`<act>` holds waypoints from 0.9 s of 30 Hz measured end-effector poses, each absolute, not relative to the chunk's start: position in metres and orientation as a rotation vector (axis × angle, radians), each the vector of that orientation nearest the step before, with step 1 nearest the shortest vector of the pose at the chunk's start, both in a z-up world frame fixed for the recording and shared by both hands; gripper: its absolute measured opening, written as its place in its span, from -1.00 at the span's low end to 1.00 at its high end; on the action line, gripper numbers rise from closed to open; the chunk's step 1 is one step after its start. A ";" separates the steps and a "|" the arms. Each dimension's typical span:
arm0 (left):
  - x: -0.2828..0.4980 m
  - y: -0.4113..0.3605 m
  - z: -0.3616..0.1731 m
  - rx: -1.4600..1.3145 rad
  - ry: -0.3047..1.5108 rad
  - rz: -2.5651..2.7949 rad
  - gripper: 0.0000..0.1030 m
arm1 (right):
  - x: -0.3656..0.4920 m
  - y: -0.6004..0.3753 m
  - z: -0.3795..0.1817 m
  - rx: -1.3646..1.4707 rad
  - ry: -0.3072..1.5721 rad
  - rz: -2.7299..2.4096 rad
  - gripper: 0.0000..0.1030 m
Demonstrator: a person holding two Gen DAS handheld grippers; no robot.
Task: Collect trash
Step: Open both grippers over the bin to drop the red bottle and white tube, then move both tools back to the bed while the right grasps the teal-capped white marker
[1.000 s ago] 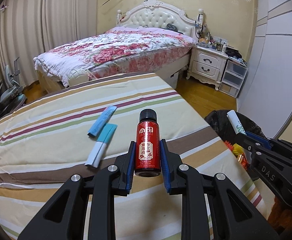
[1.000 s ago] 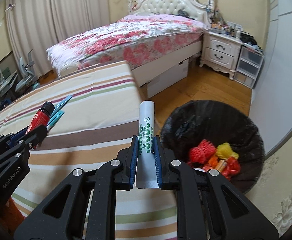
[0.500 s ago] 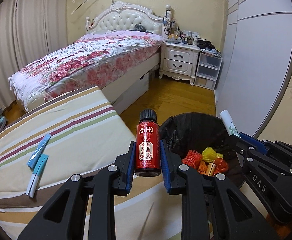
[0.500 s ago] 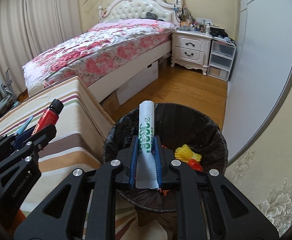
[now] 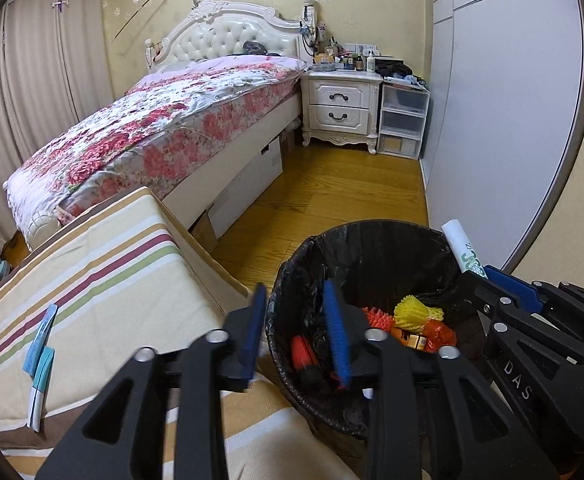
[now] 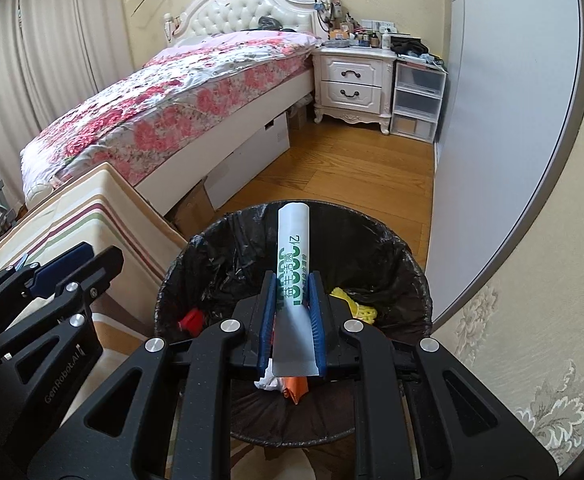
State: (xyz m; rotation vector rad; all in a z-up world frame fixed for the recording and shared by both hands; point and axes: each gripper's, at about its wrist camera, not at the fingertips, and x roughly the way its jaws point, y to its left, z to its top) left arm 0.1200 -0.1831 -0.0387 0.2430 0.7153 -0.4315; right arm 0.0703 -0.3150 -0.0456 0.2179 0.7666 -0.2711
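A big floral-covered bed (image 5: 164, 128) is seen filling the back of the room, with a white nightstand (image 5: 342, 110) parked right beside it. Closer in, a striped table cover (image 5: 92, 280) is laid out on the left, and two blue-and-white packets (image 5: 41, 360) are left lying on it near the left edge. Just off the cover's right edge, a bin lined with a black bag (image 6: 408, 264) is set on the wood floor, already loaded with red, orange and yellow trash. The left gripper (image 5: 294, 332) is held over the bin's near left rim with its blue pads spread apart and nothing pinched between them; a red bottle (image 5: 303, 354) is spotted down inside the bin, right below that gap. The right gripper (image 6: 292, 284) is positioned above the bin, clamped tight on a white tube with green print (image 6: 293, 248), which is kept pointing up and away over the bin's opening.
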 end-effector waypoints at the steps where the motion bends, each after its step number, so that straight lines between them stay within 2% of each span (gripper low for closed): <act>1: 0.120 -0.183 -0.039 0.240 0.711 -0.428 -0.01 | 0.070 -0.316 -0.046 0.221 0.766 -0.274 -0.65; 4: 0.120 -0.186 -0.039 0.239 0.708 -0.415 0.22 | 0.070 -0.318 -0.046 0.228 0.759 -0.288 -0.38; 7: 0.119 -0.184 -0.038 0.237 0.705 -0.402 0.34 | 0.068 -0.320 -0.046 0.233 0.754 -0.299 -0.34; 10: 0.119 -0.176 -0.036 0.228 0.706 -0.390 0.38 | 0.066 -0.321 -0.044 0.235 0.748 -0.307 -0.18; 19: 0.112 -0.132 -0.032 0.207 0.706 -0.323 0.40 | 0.067 -0.294 -0.044 0.218 0.764 -0.250 -0.09; 27: 0.107 -0.062 -0.031 0.163 0.723 -0.207 0.40 | 0.076 -0.236 -0.045 0.173 0.795 -0.125 -0.07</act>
